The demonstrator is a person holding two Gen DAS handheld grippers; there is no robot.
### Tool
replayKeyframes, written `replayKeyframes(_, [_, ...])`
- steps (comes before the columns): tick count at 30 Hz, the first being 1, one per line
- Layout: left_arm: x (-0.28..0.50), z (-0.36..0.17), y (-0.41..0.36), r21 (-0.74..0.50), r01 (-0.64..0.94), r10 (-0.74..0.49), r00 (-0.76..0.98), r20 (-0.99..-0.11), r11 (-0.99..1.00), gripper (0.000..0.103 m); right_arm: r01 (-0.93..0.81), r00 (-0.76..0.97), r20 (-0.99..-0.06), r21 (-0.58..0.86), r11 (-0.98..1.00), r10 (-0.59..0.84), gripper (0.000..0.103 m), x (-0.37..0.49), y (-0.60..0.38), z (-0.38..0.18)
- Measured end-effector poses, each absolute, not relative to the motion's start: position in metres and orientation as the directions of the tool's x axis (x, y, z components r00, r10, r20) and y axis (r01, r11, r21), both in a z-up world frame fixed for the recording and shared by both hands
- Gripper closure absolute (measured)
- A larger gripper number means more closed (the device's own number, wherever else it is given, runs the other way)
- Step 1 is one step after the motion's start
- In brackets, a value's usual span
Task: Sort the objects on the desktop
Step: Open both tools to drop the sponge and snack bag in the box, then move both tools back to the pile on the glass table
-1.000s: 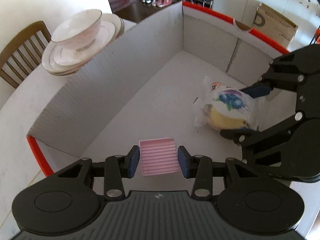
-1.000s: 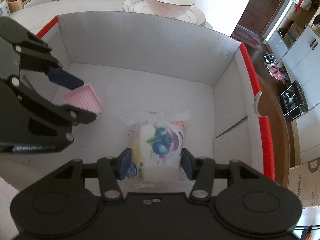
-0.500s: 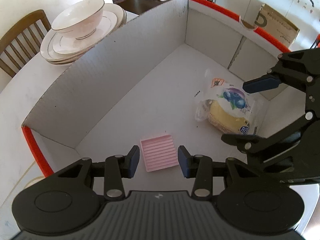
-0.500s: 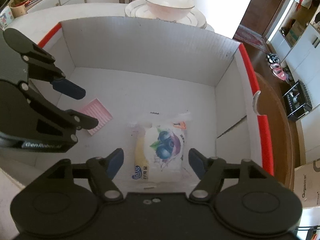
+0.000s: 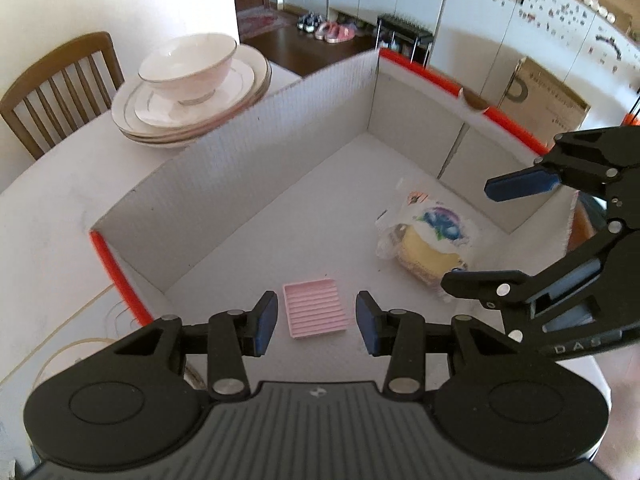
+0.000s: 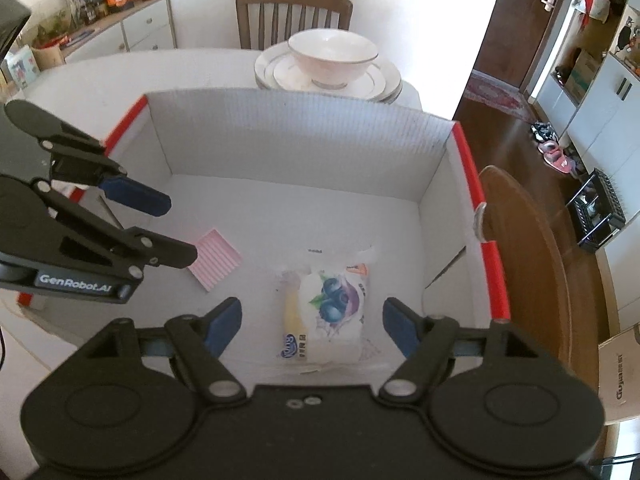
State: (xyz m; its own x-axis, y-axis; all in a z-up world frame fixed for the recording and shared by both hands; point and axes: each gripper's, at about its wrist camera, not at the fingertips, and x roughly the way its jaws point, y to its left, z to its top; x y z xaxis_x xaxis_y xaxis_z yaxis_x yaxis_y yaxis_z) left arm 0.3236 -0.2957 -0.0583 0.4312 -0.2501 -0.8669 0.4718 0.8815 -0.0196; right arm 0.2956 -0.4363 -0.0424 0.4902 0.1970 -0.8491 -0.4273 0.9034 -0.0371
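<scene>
A pink ribbed pad [image 5: 316, 310] lies flat on the floor of a white cardboard box [image 5: 240, 184] with red-edged walls. My left gripper [image 5: 316, 322] hangs above the pad, its blue pads a little apart and touching nothing. To the pad's right a clear snack packet [image 6: 328, 312] with a blueberry picture rests on the box floor. Over the packet, my right gripper [image 6: 312, 320] has its jaws opening, wide of the packet on both sides. The right wrist view also shows the left gripper [image 6: 172, 230] above the pink pad [image 6: 218, 258].
A bowl on stacked plates [image 5: 188, 68] stands on the white table just behind the box's far wall. A wooden chair [image 6: 292, 12] is behind the table. The box walls [image 6: 300, 140] rise on all sides around both grippers.
Both grippers have risen from the box floor. The right jaws have spread off the snack packet, which stays lying there. The pink pad rests on the floor below the left pads.
</scene>
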Motion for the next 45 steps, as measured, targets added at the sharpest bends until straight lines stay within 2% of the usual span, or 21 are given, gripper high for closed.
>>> replayKeyframes(7, [0.296,-0.032,-0.284,-0.013,0.461,-0.274,0.504,-0.819,0.887,0.062,-0.423,0.528,-0.815,-0.009,0.906,0.238,0.022,0.278,-0.44,-0.021])
replayKeyframes(12, [0.277,-0.018,-0.274,-0.011,0.437,-0.283,0.561,-0.778,0.899,0.062,-0.435,0.564,-0.781,-0.004,0.9,0.269,0.012,0.262,-0.435,-0.009])
replayKeyframes(20, [0.248,-0.001,-0.257,-0.005,0.415,-0.286,0.618,-0.733,0.91,0.062,-0.449,0.615,-0.736,-0.034,0.893,0.282,0.008,0.232,-0.417,0.005])
replayKeyframes(23, [0.235,0.006,-0.252,-0.008,0.418,-0.297,0.633,-0.715,0.909,0.056,-0.433,0.641,-0.72,-0.049,0.9,0.268,0.006,0.222,-0.41,0.009])
replayKeyframes(28, [0.216,0.015,-0.237,-0.022,0.412,-0.311,0.649,-0.694,0.911,0.055,-0.414,0.669,-0.695,-0.054,0.909,0.263,0.006,0.205,-0.399,0.016])
replayKeyframes(33, [0.201,0.018,-0.216,-0.034,0.41,-0.323,0.663,-0.675,0.911,0.044,-0.386,0.693,-0.677,-0.054,0.921,0.25,0.005,0.194,-0.383,0.018])
replayKeyframes(45, [0.173,0.023,-0.15,-0.013,0.353,-0.28,0.719,-0.636,0.936,0.03,-0.369,0.706,-0.654,-0.014,0.929,0.27,0.003,0.179,-0.332,0.019])
